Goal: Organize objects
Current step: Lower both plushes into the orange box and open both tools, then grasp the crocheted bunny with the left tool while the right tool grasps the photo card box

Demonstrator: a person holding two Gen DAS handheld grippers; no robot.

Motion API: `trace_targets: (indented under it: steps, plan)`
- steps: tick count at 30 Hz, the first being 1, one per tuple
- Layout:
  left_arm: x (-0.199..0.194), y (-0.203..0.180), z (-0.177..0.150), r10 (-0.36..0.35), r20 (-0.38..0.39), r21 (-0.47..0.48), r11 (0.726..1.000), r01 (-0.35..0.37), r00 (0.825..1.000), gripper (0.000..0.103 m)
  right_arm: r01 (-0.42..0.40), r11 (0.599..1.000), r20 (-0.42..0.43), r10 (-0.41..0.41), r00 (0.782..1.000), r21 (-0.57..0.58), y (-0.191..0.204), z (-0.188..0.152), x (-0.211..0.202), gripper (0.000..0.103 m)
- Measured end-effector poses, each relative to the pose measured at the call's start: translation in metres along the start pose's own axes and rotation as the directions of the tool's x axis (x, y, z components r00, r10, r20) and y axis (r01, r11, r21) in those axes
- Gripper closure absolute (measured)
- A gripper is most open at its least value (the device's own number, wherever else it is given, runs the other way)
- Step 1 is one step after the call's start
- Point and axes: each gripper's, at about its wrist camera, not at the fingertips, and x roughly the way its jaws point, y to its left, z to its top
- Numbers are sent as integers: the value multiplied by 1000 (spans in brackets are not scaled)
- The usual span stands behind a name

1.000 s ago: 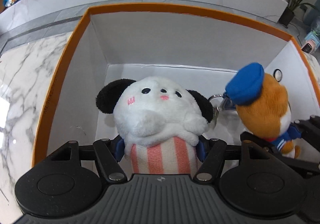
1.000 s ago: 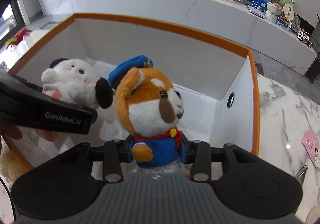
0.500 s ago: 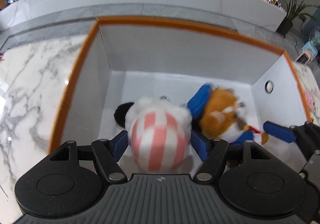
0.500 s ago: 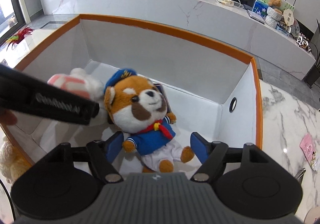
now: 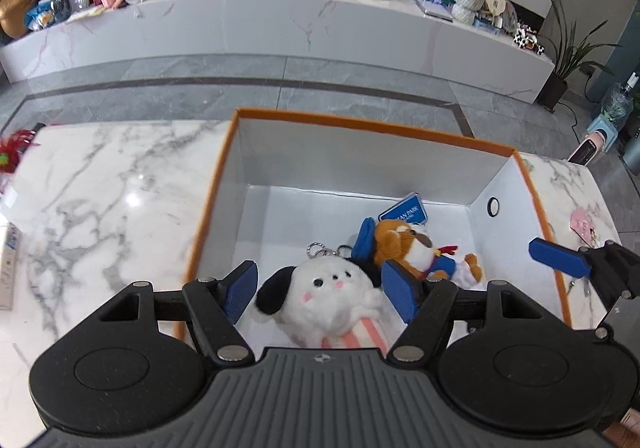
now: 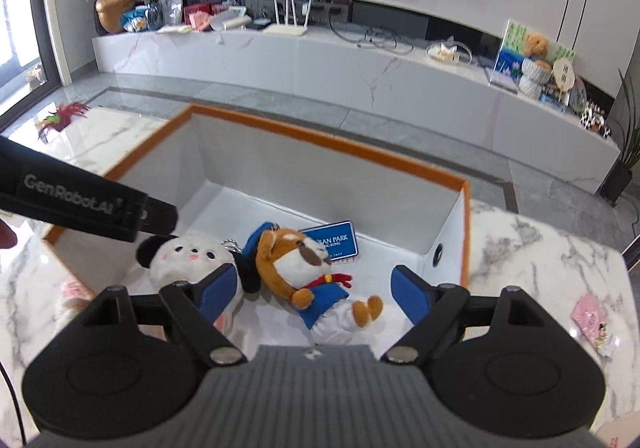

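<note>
Two plush toys lie inside the box; neither tool holds anything.

The white plush dog (image 5: 324,296) and the orange plush dog (image 6: 308,268) lie side by side on the floor of the orange-rimmed box (image 5: 360,124), which stands on the marble surface (image 5: 100,188). The left tool (image 5: 320,292) stands wide and empty above them; the right tool (image 6: 316,288) is opening, its pads clear of the orange toy.

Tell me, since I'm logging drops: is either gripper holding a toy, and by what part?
Neither. The white plush and fox plush lie loose in the box; right jaws opening.

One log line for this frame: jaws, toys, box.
left gripper: open, empty | right gripper: jaws opening, empty | white dog plush + sailor fox plush: lying in orange-rimmed box
</note>
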Motion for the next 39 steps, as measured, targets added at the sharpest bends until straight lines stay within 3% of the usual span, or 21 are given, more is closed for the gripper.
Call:
trace_targets:
  steps: [4,7,12,16,25,26,32,37,39]
  plan:
    - [-29,6,-16,17,20,22,1000,-17,1000,21,-14,1000,48,14,999,0,4,-8,-32,10]
    - [-42,18,-36,21,10,11,1000,-21,1000,20,-52,998,65,50,997,27,5,-21,-53,10]
    - [-41,41,-76,10,-62,-23,1000,-11,998,20,-68,995,49,64,997,72,11,-45,-73,9]
    - [-27,60,-97,-10,-84,-120,993,0,996,20,-77,992,46,73,996,97,16,-69,-86,7]
    - [16,74,-110,-122,-122,-374,925,68,985,20,-91,989,-16,94,995,115,19,-90,-65,6]
    - [19,75,-110,-134,-117,-401,913,76,984,16,-95,988,-24,99,995,120,18,-90,-61,6]
    - [43,79,-112,-126,-138,-516,856,37,982,13,-112,982,-84,126,989,153,19,-96,-34,6]
    - [57,86,-120,-147,-145,-590,807,34,978,10,-67,991,-129,82,988,116,29,-101,-15,6]
    - [57,85,-121,-134,-138,-583,812,29,981,10,-73,992,-144,87,986,101,35,-104,-10,7]
